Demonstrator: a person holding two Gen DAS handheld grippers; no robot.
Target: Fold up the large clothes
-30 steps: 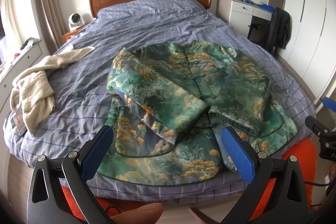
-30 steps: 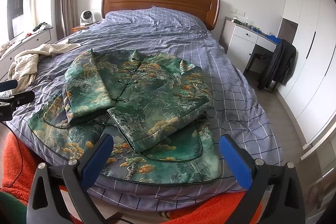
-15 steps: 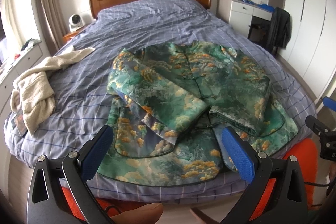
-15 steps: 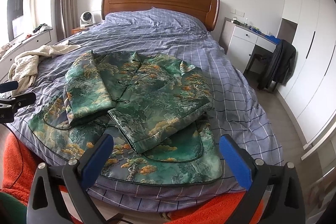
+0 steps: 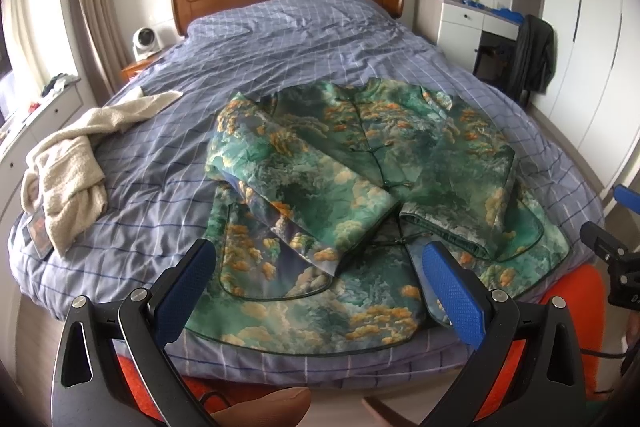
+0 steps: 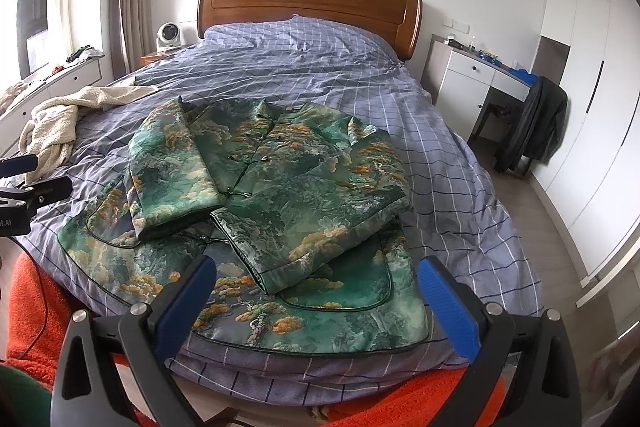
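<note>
Lying on bed [image 5: 280, 39]: green jacket [image 5: 360, 187], sleeves folded in; left gripper [image 5: 320, 291], right gripper [image 6: 316, 297] wide open, empty.

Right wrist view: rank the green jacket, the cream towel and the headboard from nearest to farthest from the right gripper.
1. Green jacket, just ahead of the open right gripper, at the bed's foot.
2. Cream towel, far left on the bed.
3. Headboard, at the far end.
</note>
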